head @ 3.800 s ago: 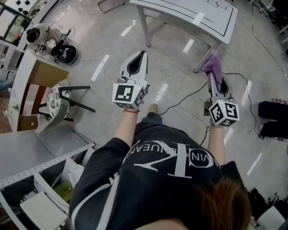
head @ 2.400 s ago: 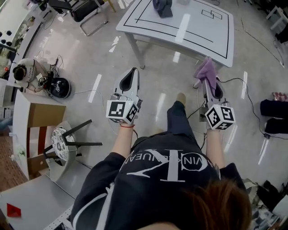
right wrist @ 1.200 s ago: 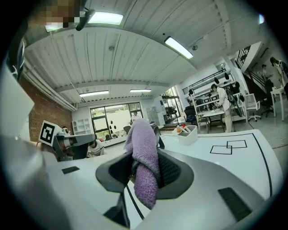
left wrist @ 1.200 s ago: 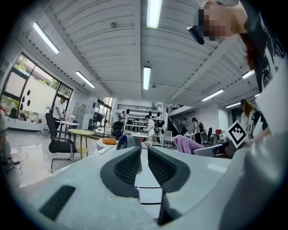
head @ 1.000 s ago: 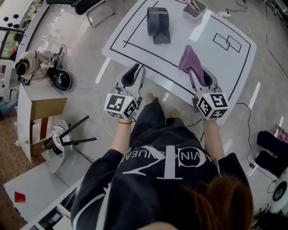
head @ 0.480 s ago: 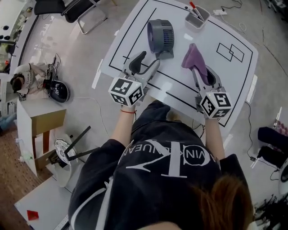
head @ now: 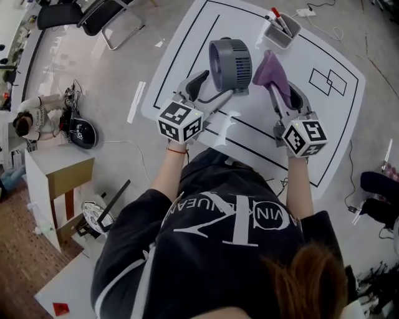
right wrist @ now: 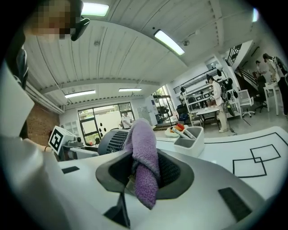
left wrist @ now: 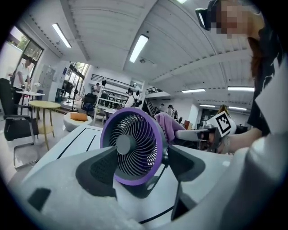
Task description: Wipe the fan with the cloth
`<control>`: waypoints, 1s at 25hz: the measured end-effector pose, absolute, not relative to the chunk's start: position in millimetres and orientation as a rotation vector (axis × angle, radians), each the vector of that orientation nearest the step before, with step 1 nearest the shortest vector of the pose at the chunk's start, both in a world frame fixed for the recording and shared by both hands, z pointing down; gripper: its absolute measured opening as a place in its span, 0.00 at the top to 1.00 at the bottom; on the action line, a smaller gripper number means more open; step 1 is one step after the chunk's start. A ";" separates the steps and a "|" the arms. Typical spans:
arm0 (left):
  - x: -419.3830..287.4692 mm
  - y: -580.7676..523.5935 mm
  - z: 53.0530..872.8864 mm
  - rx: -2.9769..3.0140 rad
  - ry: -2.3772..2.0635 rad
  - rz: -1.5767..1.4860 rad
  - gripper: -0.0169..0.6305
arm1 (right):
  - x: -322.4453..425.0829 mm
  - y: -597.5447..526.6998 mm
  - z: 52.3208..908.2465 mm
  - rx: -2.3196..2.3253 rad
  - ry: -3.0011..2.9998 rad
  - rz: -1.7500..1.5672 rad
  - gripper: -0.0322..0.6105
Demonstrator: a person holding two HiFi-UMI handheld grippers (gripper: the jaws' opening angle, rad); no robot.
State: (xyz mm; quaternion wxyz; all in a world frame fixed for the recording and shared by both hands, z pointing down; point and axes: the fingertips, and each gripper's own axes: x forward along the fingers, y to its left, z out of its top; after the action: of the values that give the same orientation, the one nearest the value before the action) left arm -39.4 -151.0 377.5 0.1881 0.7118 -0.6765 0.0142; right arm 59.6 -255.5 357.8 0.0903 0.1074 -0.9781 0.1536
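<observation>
A small grey and purple desk fan [head: 229,64] stands upright on the white table [head: 336,124]. My left gripper [head: 212,87] is open, and its jaws have just been opening wide. They reach to the fan's near left side. In the left gripper view the fan [left wrist: 132,146] fills the space just ahead of the pads [left wrist: 102,167], and nothing presses on it. My right gripper [head: 277,87] is shut on a purple cloth [head: 271,70], held close to the fan's right side. The cloth [right wrist: 145,161] hangs bunched from the right gripper [right wrist: 144,173], with the fan [right wrist: 112,140] behind it at the left.
A grey holder with pens [head: 282,30] stands at the table's far side, beyond the cloth. Black lines mark the tabletop. Chairs [head: 106,19] stand on the floor at the far left. A person [head: 25,118] crouches by a round black device [head: 81,132], near a small desk [head: 59,180].
Both grippers came forward over the table up to the fan. The left jaws went from narrow to wide open. The right gripper kept the cloth.
</observation>
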 end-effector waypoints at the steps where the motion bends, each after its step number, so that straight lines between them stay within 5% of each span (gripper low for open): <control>1: -40.9 -154.4 379.4 2.018 -1.881 0.049 0.43 | 53.6 -256.6 357.4 0.298 -2.912 0.435 0.75; 25: -37.8 -162.5 383.9 2.201 -1.675 0.018 0.47 | -46.0 -288.0 389.3 0.123 -2.886 0.432 0.77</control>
State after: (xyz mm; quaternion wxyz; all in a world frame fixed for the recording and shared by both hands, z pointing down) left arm -37.8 -162.5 383.9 0.1869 0.7818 -0.5948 0.0064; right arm -46.0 -288.0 389.3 0.1100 0.0419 -0.9821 0.1469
